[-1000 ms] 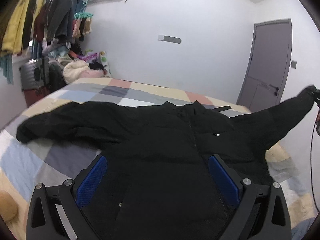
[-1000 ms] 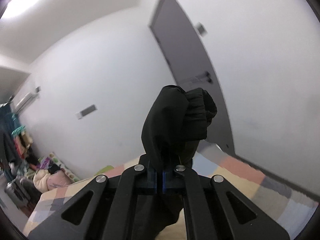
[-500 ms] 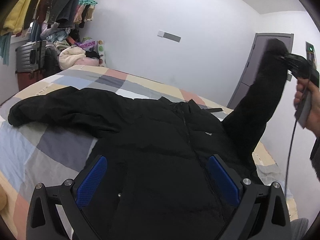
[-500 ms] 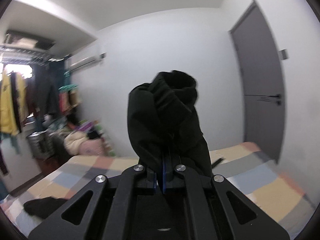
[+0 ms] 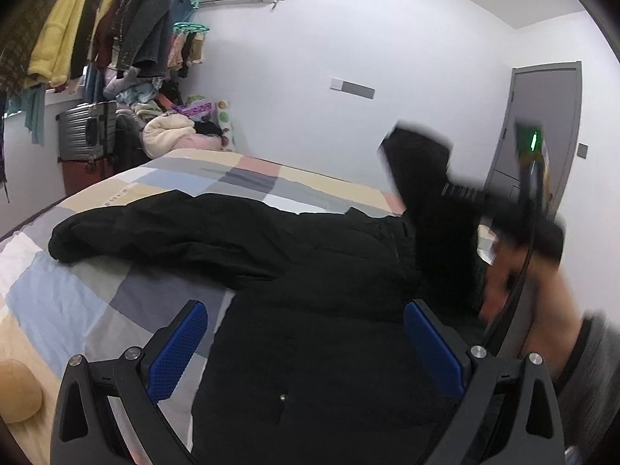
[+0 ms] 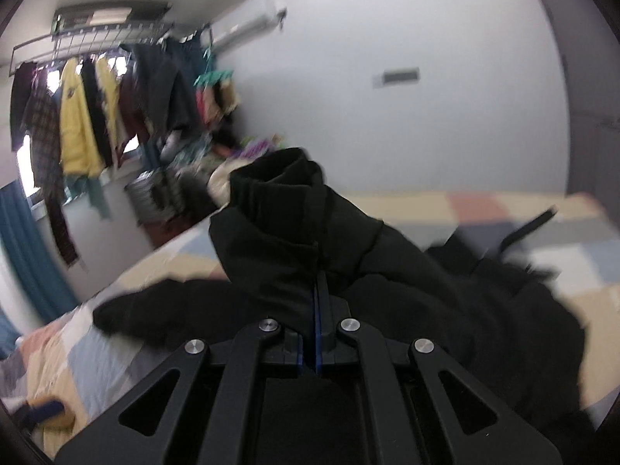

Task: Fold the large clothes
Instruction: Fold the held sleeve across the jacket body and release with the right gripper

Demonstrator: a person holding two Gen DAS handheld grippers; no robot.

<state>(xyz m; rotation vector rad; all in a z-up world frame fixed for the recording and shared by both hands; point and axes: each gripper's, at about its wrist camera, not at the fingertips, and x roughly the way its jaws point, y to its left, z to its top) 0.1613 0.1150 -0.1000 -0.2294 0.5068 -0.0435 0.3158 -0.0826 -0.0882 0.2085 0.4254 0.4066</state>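
A large black jacket (image 5: 321,310) lies spread face up on a patchwork bedspread (image 5: 66,294). Its left sleeve (image 5: 155,228) stretches flat toward the left. My left gripper (image 5: 306,345) hovers open just above the jacket's lower body, blue pads (image 5: 176,345) wide apart with nothing between them. My right gripper (image 6: 316,290) is shut on the cuff of the right sleeve (image 6: 279,209), which bunches up above its jaws. In the left wrist view that sleeve (image 5: 418,166) is lifted over the jacket's chest, with the holding hand (image 5: 515,283) blurred at the right.
A rail of hanging clothes (image 5: 85,27) fills the upper left, with a grey suitcase (image 5: 85,131) and a pile of garments (image 5: 170,135) below it. A grey door (image 5: 542,128) stands at the right. An orange cushion (image 5: 17,391) lies at the bed's near left corner.
The right gripper swung the held sleeve from far out at the right, up, then inward and down over the jacket's body. The left gripper stayed open above the hem.
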